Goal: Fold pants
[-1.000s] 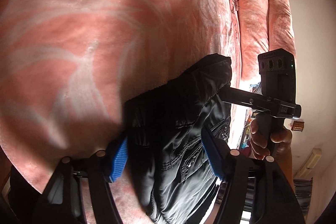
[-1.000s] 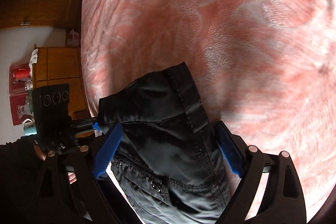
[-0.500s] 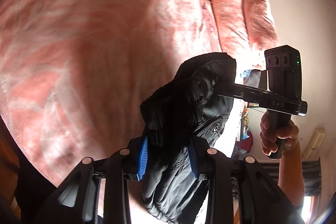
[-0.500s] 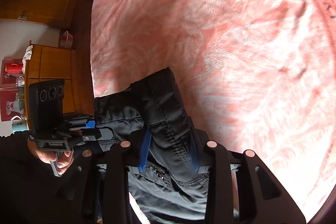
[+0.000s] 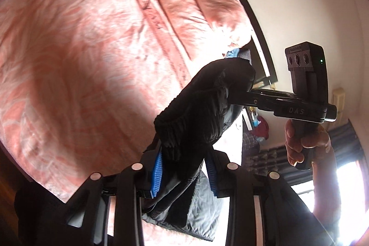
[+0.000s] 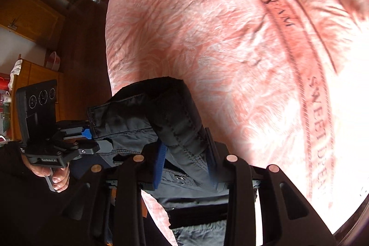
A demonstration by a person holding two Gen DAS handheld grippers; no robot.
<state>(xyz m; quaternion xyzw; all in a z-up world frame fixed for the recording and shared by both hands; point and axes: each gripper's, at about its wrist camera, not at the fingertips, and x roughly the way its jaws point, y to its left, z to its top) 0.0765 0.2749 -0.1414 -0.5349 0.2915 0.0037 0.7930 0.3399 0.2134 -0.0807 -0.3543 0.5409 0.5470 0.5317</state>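
You are at the very start: no fold is made yet, and the black padded pants [image 5: 203, 117] hang bunched between your two tools above the pink leaf-patterned bed [image 5: 87, 57]. All folding is left; by my judgement you must first spread them flat on the bedspread.

Your left tool [image 5: 184, 171] pinches a gathered, elasticated edge of the pants between its blue pads, the cloth rising toward one o'clock, where your right tool [image 5: 239, 97] bites it. In the right wrist view the right tool [image 6: 185, 164] pinches a stitched band, the rest trailing toward nine o'clock into the left tool [image 6: 88, 133].
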